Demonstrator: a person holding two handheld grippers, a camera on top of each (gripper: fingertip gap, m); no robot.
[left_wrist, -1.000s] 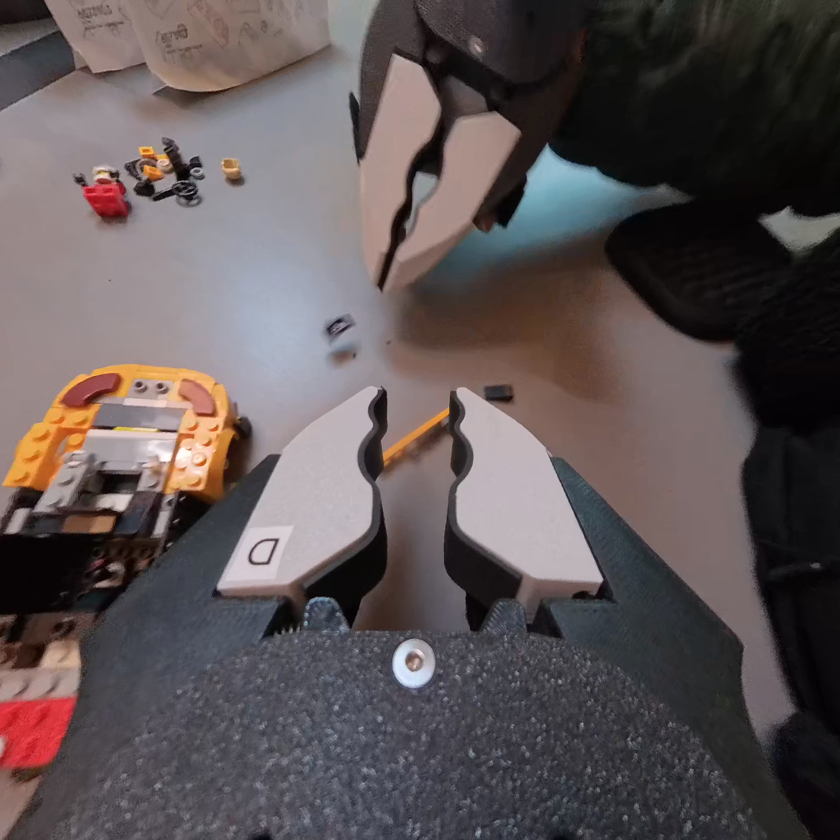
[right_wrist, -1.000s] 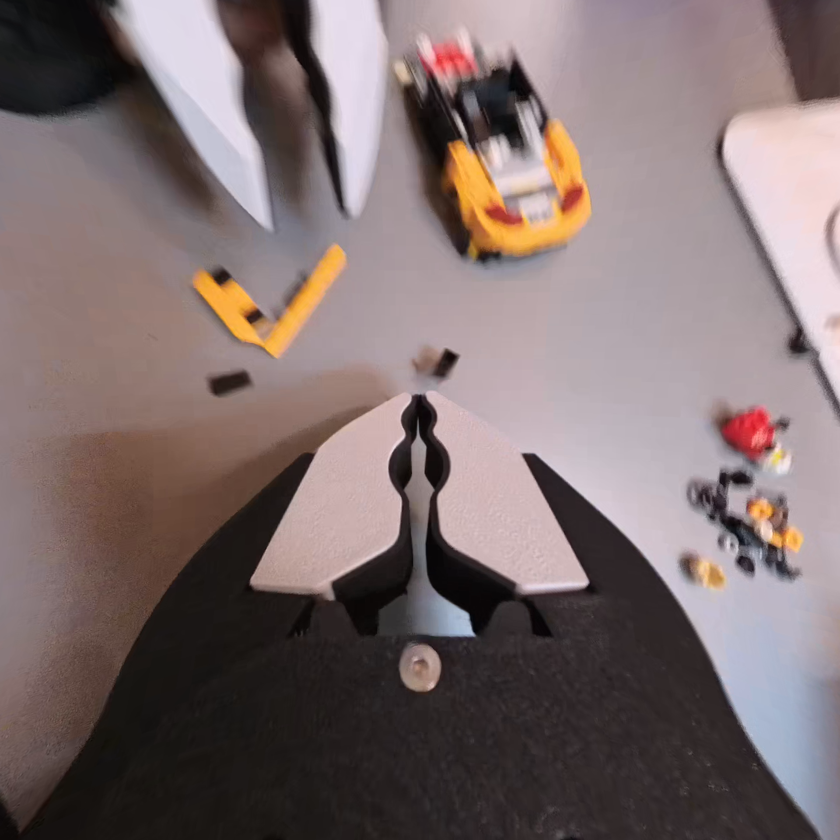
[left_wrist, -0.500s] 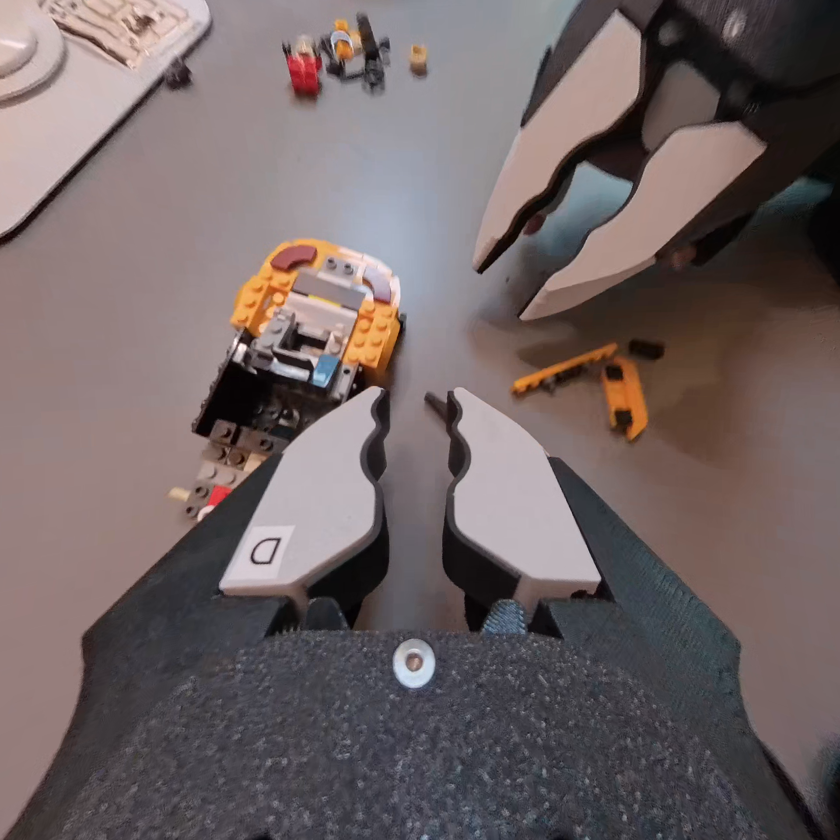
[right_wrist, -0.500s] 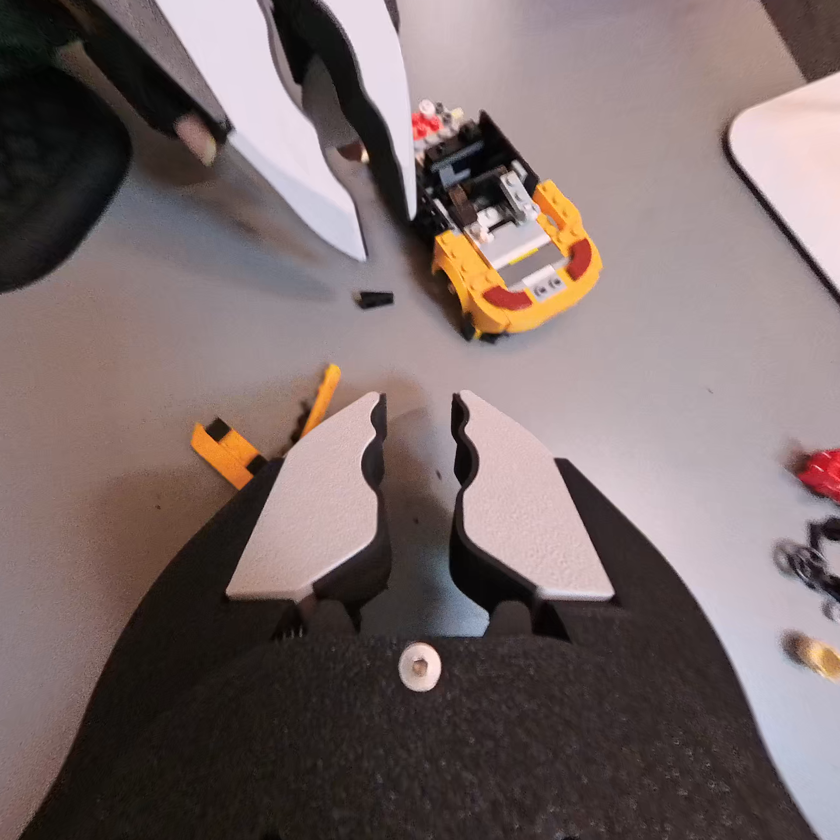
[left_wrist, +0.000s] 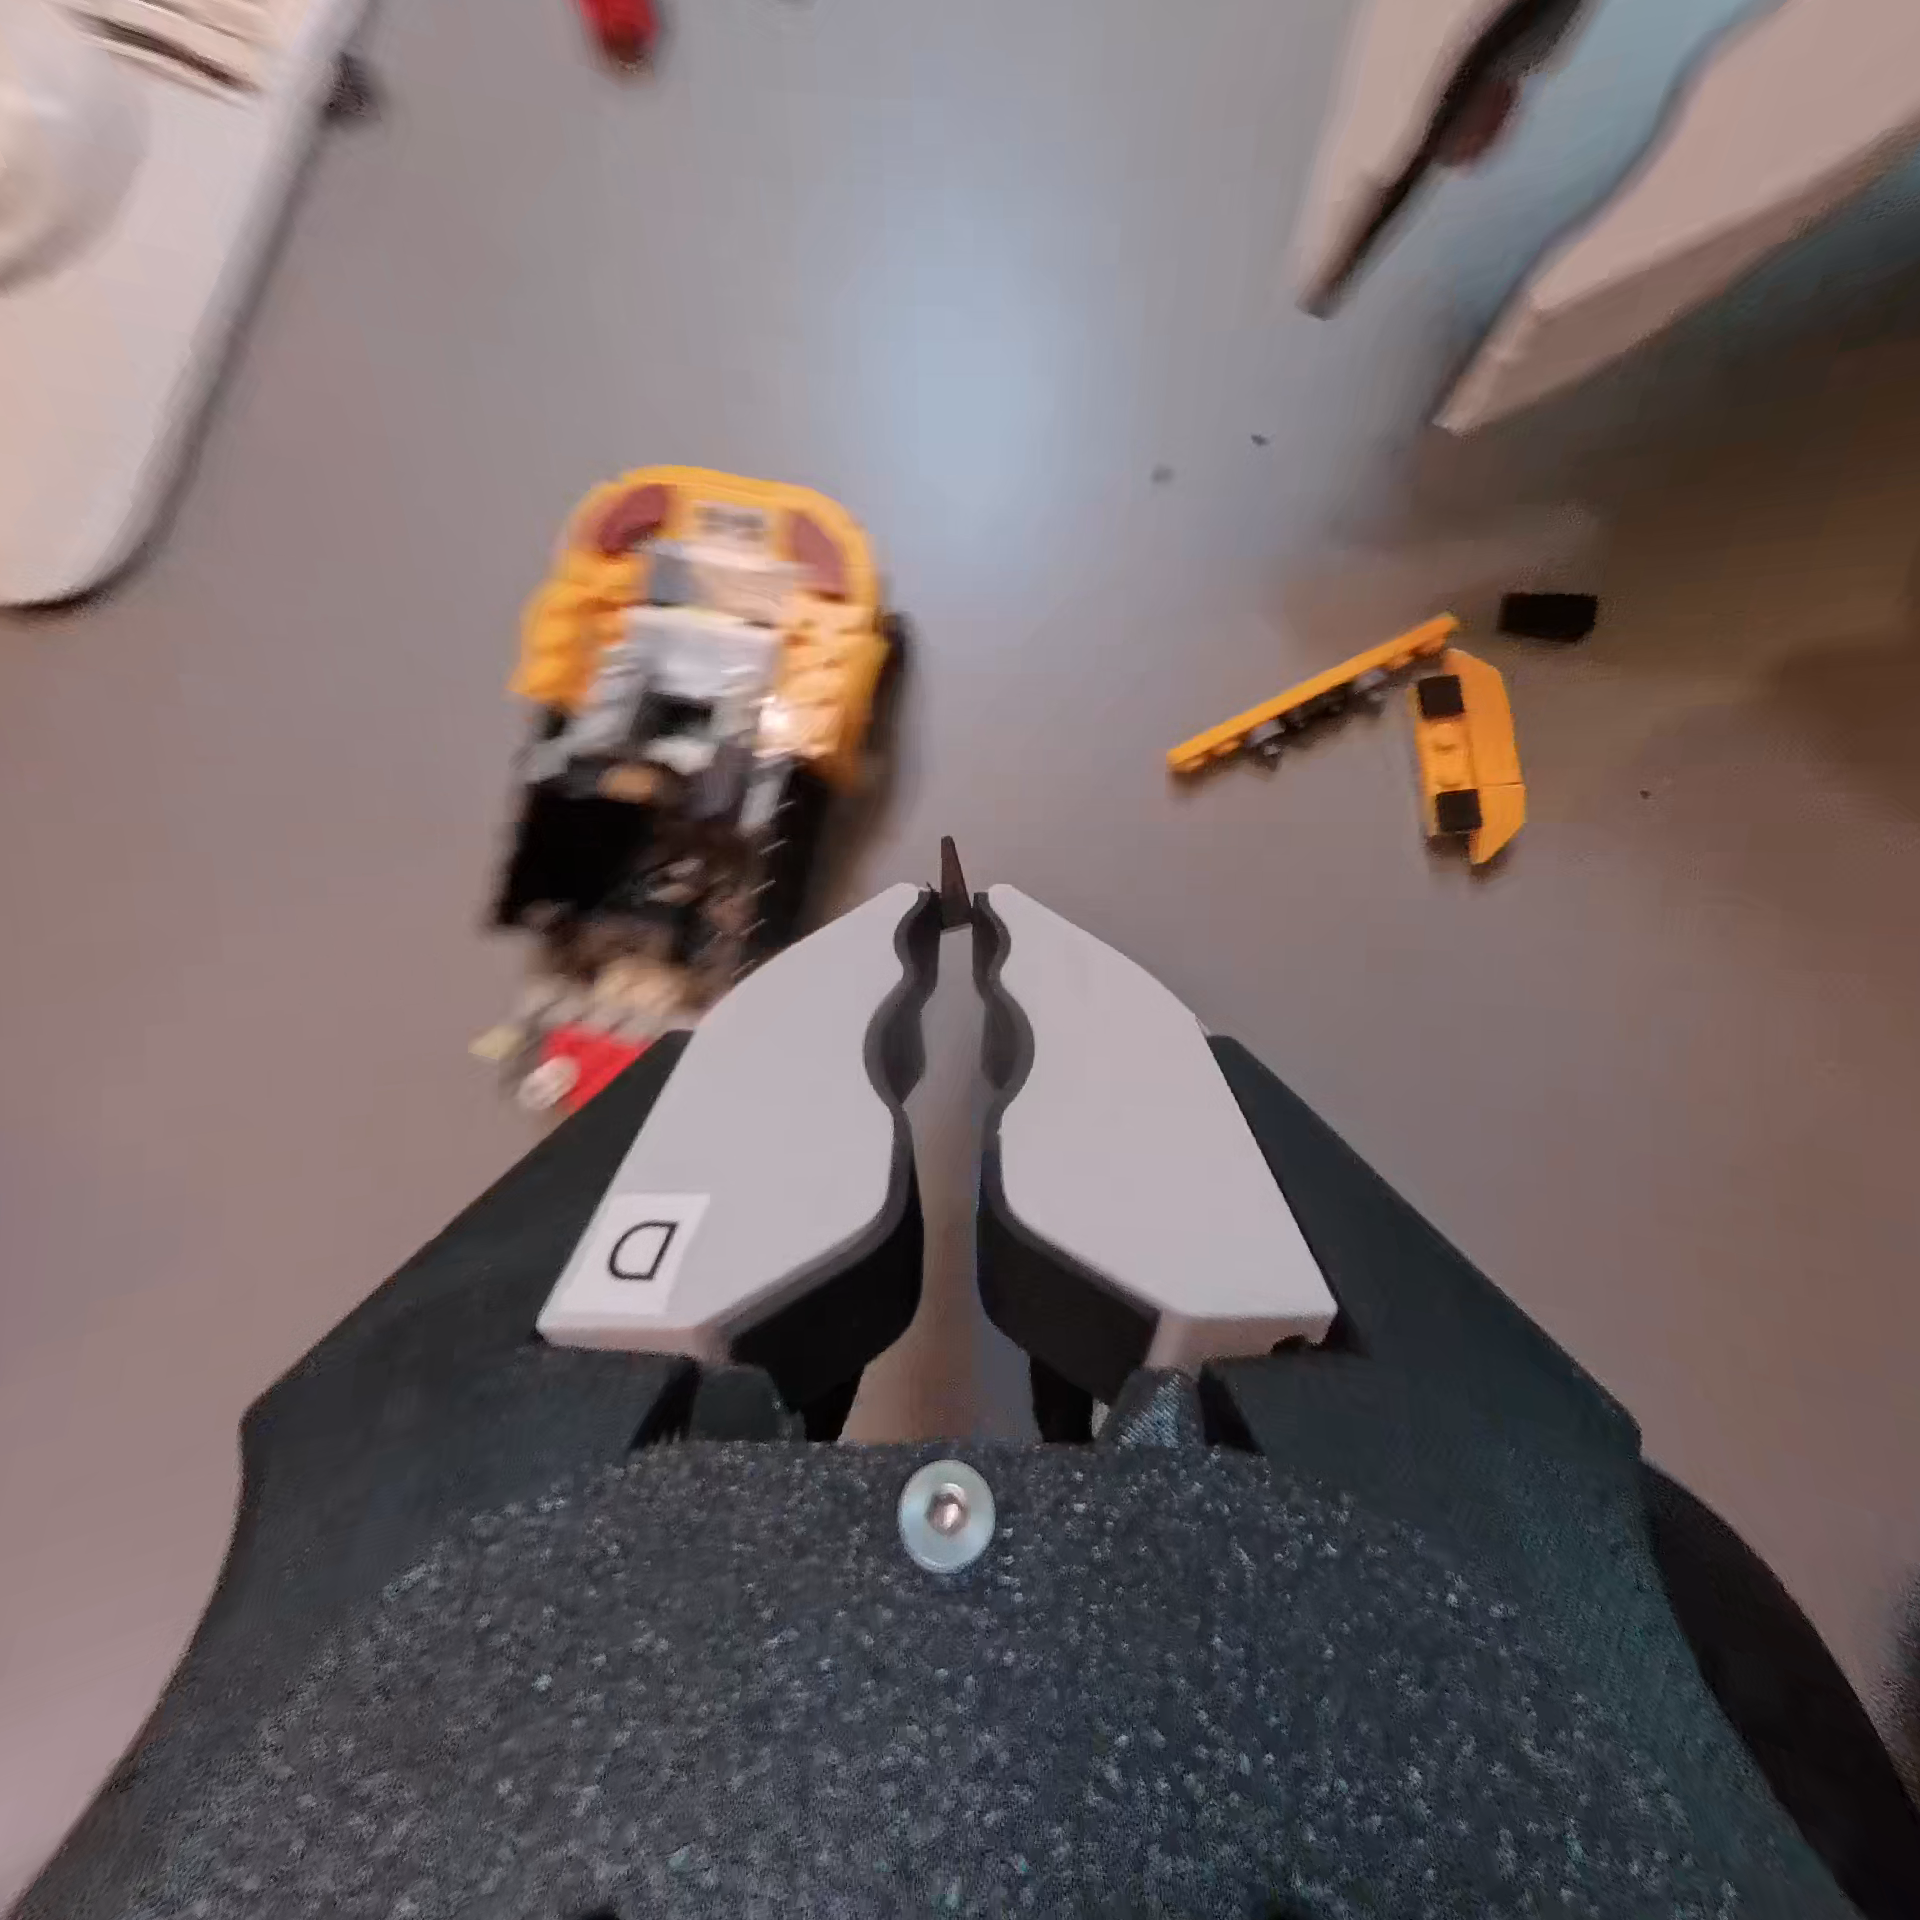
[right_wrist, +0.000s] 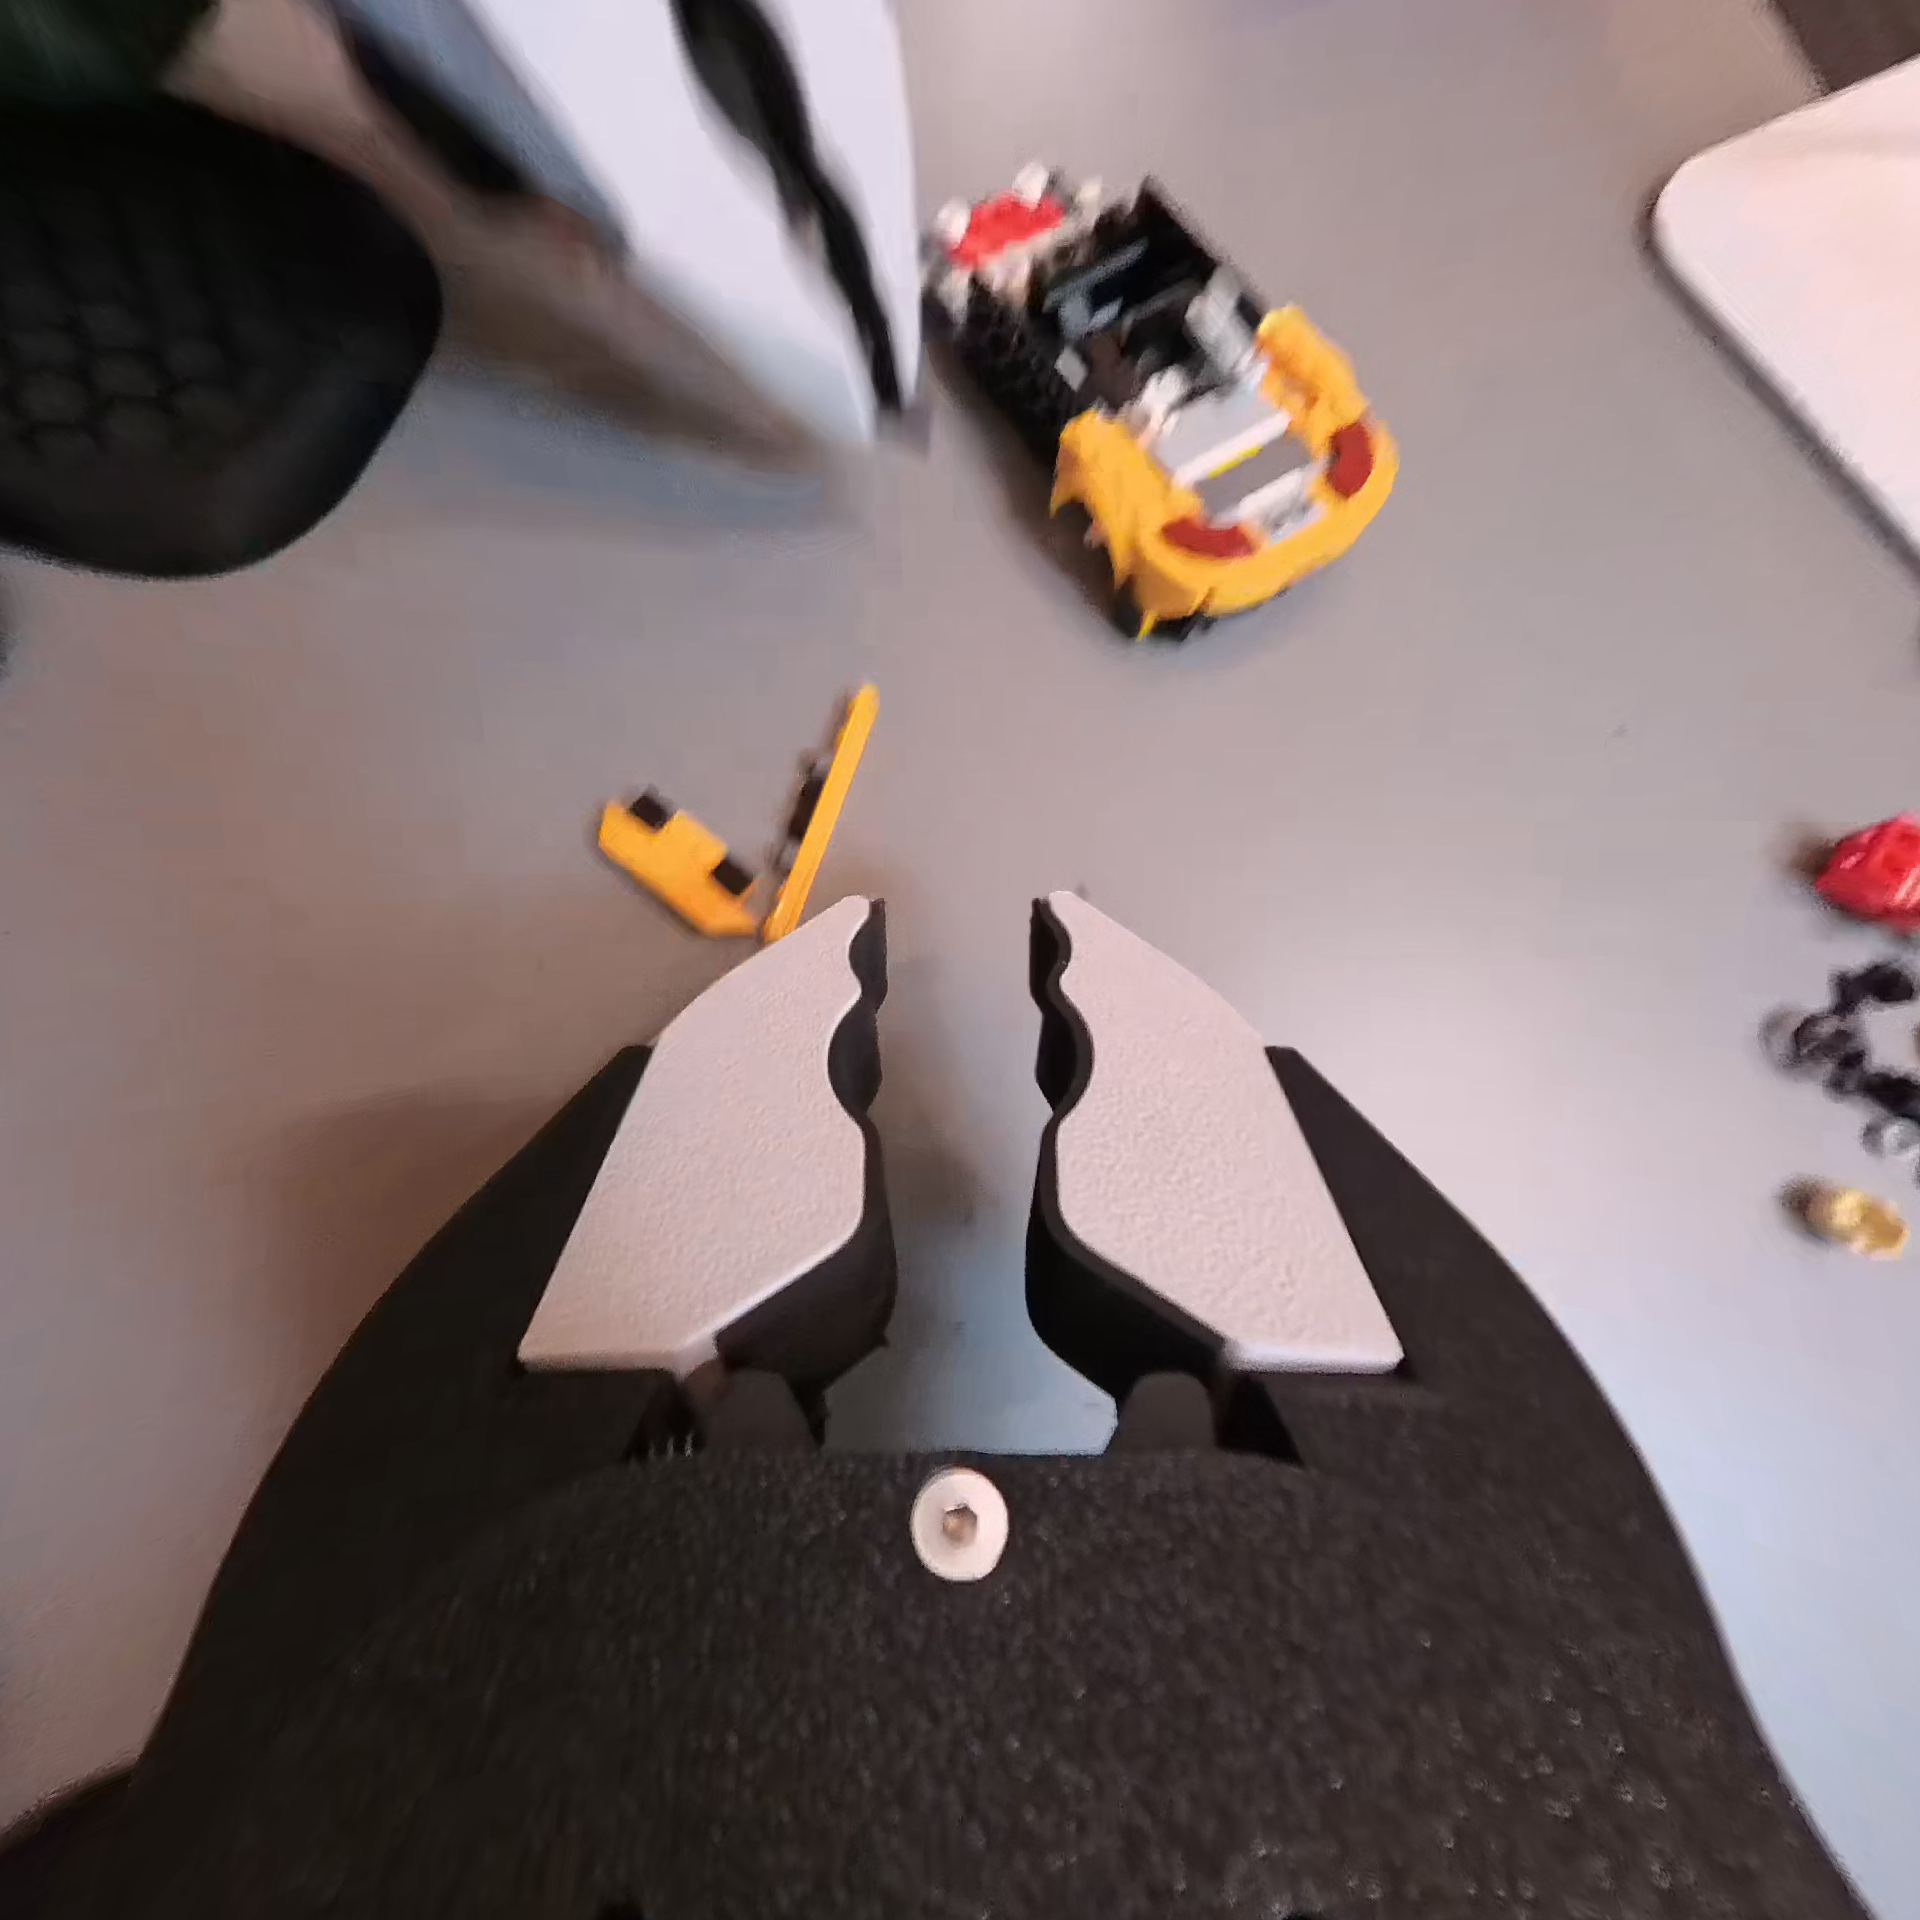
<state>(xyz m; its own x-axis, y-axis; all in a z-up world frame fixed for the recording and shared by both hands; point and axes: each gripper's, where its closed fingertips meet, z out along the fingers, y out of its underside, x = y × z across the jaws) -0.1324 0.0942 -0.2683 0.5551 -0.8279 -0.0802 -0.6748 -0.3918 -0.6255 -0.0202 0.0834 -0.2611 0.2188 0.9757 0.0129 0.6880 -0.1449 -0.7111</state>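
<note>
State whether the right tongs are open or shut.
Open: the right tongs show bare grey table between separated fingertips, and nothing is held.

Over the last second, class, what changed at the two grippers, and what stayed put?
The left gripper closed its jaws onto a small dark piece. The right gripper opened and now holds nothing. The toy brick car and two yellow brick strips lie on the table as before.

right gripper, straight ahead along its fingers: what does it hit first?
Probably bare grey tabletop. The open right gripper points between the loose yellow brick strip on its left and the yellow-and-black brick car farther right; neither lies squarely in line, though depth is unclear.
</note>
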